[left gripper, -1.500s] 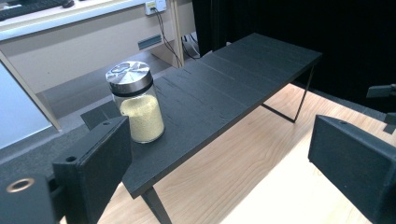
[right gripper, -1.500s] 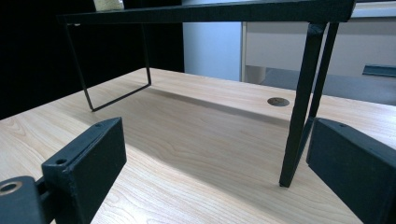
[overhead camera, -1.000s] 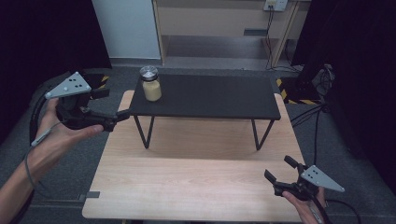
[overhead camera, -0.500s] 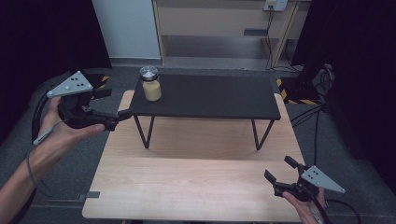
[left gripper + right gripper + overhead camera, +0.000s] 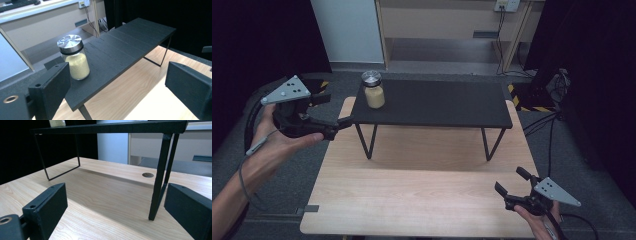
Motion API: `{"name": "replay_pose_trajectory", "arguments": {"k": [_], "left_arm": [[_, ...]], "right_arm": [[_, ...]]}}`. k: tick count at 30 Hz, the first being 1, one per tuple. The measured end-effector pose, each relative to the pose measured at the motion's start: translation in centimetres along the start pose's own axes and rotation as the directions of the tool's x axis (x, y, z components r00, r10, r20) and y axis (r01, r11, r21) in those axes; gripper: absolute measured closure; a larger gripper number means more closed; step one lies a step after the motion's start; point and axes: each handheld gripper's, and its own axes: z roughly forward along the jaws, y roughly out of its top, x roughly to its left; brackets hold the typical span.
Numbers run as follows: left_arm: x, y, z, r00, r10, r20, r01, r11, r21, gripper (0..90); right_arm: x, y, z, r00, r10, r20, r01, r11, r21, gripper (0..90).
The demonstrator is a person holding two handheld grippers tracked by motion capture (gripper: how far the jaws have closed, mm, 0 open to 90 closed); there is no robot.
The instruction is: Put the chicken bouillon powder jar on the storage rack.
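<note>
A glass jar (image 5: 373, 90) of pale yellow powder with a shiny metal lid stands upright at the left end of a low black shelf (image 5: 437, 104) on thin metal legs. My left gripper (image 5: 333, 110) hovers open just off the shelf's left end, level with its top and pointing toward the jar. In the left gripper view the jar (image 5: 73, 57) sits a short way ahead of the wide-apart jaws, nearer the left one. My right gripper (image 5: 512, 181) stands open low over the wooden table (image 5: 412, 195) near its front right corner, empty, facing the shelf's right leg (image 5: 160, 177).
The shelf stands on the back half of the light wooden table. A round cable hole (image 5: 147, 174) is in the tabletop behind the shelf leg. Behind the table are a beige cabinet (image 5: 447, 25) and cables (image 5: 552, 90) on the grey floor.
</note>
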Motion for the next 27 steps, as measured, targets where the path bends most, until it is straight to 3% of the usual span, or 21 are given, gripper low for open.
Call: {"name": "replay_pose_trajectory", "arguments": {"k": [18, 23, 27], "left_arm": [[0.02, -0.27, 0.25, 1.0, -0.004, 0.004, 0.004, 0.9999, 0.013, 5.7], [0.34, -0.03, 0.1, 0.9996, -0.027, 0.001, 0.027, 0.9996, 0.009, 5.7], [0.28, 0.42, 0.03, 0.9998, -0.021, -0.003, 0.021, 0.9997, -0.01, 5.7]], "right_arm": [[-0.06, -0.05, -0.01, 1.0, 0.002, 0.0, -0.002, 1.0, 0.001, 5.0], [-0.3, -0.27, 0.1, 0.9997, 0.022, -0.001, -0.022, 1.0, 0.003, 5.0], [-0.47, -0.43, -0.02, 0.9996, 0.028, -0.001, -0.028, 1.0, 0.007, 5.0]]}}
